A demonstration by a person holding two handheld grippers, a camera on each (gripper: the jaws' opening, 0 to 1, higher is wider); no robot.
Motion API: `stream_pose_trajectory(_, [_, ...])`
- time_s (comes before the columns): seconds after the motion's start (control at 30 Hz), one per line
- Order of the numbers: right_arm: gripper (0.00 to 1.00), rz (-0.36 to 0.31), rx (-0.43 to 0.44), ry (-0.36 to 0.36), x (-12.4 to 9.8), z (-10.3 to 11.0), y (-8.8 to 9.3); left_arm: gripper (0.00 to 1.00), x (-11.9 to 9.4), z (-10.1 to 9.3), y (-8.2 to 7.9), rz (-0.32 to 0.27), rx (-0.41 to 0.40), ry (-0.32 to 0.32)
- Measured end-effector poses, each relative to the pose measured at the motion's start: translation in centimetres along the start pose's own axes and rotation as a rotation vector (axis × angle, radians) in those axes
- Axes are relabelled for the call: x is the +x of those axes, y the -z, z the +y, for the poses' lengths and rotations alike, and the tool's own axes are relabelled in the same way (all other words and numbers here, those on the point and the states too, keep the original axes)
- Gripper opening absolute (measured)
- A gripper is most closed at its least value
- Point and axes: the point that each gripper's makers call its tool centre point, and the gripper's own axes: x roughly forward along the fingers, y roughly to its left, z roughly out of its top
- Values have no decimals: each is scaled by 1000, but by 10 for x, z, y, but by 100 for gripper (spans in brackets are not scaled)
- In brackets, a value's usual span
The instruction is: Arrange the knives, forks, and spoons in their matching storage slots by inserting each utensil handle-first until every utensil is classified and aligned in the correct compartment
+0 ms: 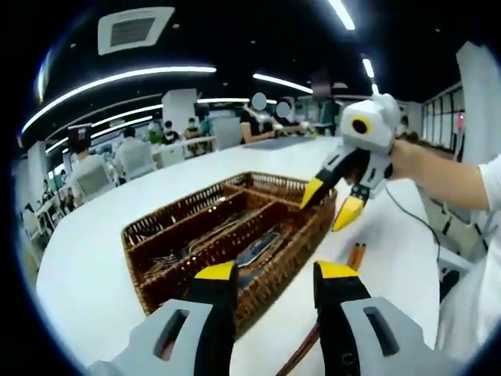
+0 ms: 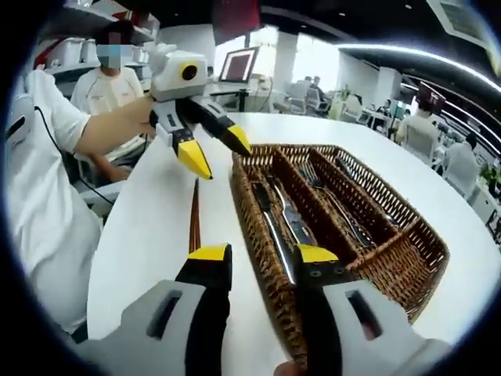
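The white table (image 1: 102,258) is wide and bare on most sides of the basket (image 1: 156,235), so there is lots of room to move around it. The table's far edge curves away toward the desks and the seated people (image 1: 129,153) behind. The basket is brown and woven, and long walls split it into slots that run side by side. Knives (image 2: 293,223) lie in the slot nearest the person, and forks (image 2: 344,215) lie in a farther slot, all flat and lined up along the slots. Thin brown sticks (image 2: 194,219) lie on the table just beside the basket, on the person's side. The left gripper (image 1: 274,274) hangs over the near end of the basket, its yellow tips spread apart and holding nothing. The right gripper (image 2: 258,257) hangs over the basket's long rim, also spread apart and holding nothing. In the left gripper view, the right gripper is above the far corner of the basket, with a hand (image 1: 411,157) behind it. A person in a white shirt (image 2: 39,180) stands close to the table.
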Motion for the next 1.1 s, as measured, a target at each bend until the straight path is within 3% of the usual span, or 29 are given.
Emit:
stream_pose_trajectory(0.57, [34,-29,17,29,-8,33,8,42,-30,-19,18,-87,-75,-21])
stream_pose_trajectory(1.1, [33,15,-12,4,-5,53,21,41,-41,-43,45,-103,-126,-8])
